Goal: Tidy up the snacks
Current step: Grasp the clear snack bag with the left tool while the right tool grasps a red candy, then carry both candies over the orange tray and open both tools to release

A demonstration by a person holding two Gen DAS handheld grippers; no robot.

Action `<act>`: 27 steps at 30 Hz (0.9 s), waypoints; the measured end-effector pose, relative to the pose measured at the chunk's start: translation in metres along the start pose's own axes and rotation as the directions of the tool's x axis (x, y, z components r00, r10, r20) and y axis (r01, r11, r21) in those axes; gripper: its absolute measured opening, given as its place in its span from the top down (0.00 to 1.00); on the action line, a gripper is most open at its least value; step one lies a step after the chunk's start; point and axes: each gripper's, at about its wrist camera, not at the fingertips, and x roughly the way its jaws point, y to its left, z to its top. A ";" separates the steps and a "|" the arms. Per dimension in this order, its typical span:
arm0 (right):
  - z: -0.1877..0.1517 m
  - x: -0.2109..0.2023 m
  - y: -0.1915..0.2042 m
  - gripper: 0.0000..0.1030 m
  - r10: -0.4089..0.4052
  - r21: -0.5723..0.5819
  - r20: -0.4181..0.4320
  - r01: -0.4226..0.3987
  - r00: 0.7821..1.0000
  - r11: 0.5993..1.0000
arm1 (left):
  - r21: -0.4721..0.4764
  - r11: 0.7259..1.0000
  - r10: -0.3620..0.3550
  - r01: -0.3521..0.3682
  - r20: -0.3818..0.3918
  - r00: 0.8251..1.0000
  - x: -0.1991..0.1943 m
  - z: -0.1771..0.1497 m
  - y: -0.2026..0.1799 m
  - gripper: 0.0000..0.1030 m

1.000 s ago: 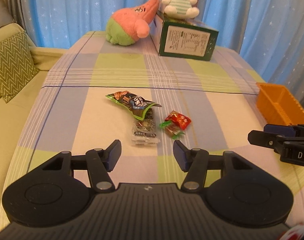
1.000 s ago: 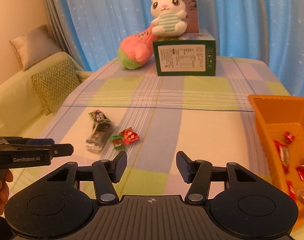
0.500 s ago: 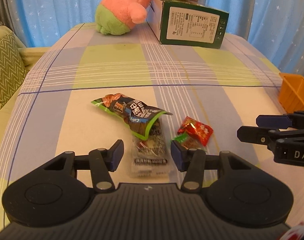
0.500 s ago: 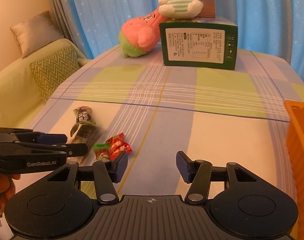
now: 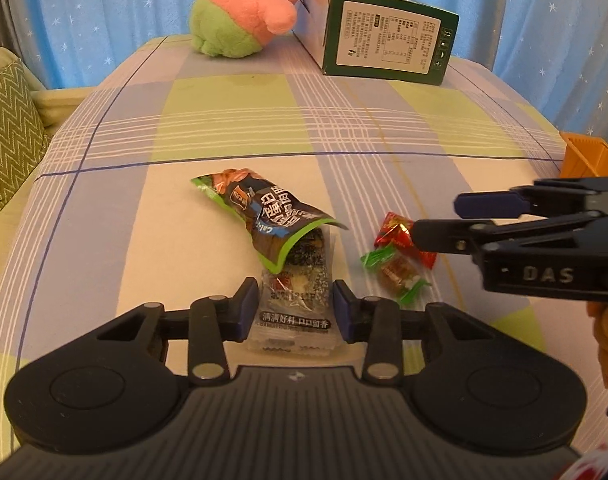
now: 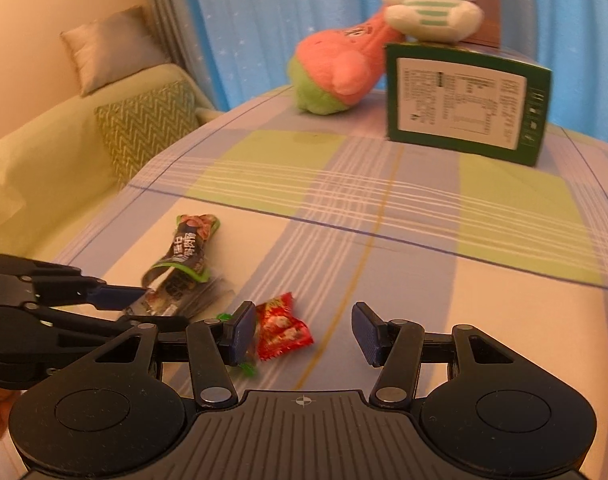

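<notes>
A: Tablecloth (image 5: 103, 240), plaid in lilac, green and cream, fills most of both views. Green carton (image 5: 388, 40) sits at the upper right of centre in the left wrist view, with a pink-and-green plush (image 5: 239, 16) leaning on it from the left. White bunny plush (image 6: 428, 0) sits on top of the carton, upper right of the right wrist view.

B: Orange bin?

A: Orange bin (image 5: 588, 156) shows only as a corner at the right edge.

B: Left gripper (image 5: 295, 310)?

A: Lower centre. Fingers spread, one on each side of the clear sesame bar packet (image 5: 293, 312). Pads just beside the wrapper edges; contact cannot be told. Dark-and-green snack pouch (image 5: 263, 216) lies above it, its lower end overlapping the bar.

B: Right gripper (image 6: 301, 332)?

A: Fingers wide apart, holding nothing. Red candy (image 6: 281, 330) lies between them, just beside the left pad. Green-wrapped candy (image 5: 396, 272) touches the red one, lower right of centre in the left wrist view; mostly hidden behind the pad in the right wrist view.
</notes>
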 end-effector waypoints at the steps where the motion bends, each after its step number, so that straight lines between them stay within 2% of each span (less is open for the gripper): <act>1: 0.000 0.003 0.002 0.48 0.000 -0.015 -0.005 0.000 1.000 1.000 | 0.001 1.000 -0.003 0.003 0.000 1.000 0.000 0.000 0.001 0.65; 4: 0.001 0.013 0.007 0.60 -0.001 -0.051 -0.020 0.000 1.000 0.999 | 0.000 1.000 -0.009 0.009 0.000 1.000 0.000 0.000 0.002 0.64; 11: -0.003 0.025 0.010 0.64 -0.006 -0.104 -0.042 0.001 0.999 0.995 | 0.011 1.000 0.000 0.000 0.009 1.000 0.002 0.002 0.001 0.63; 14: -0.003 0.025 0.008 0.72 -0.007 -0.100 -0.040 0.003 0.999 0.995 | 0.021 1.000 0.005 -0.005 0.015 1.000 0.004 0.003 0.000 0.63; 20: -0.003 0.022 0.010 0.73 -0.032 -0.087 -0.041 0.029 0.999 0.996 | 0.026 1.000 0.001 -0.002 0.026 1.000 0.005 0.003 -0.001 0.63; 27: -0.009 0.005 -0.001 0.73 -0.056 -0.003 -0.040 0.056 0.998 0.998 | 0.040 0.999 0.000 -0.001 0.026 1.000 0.002 0.000 -0.003 0.65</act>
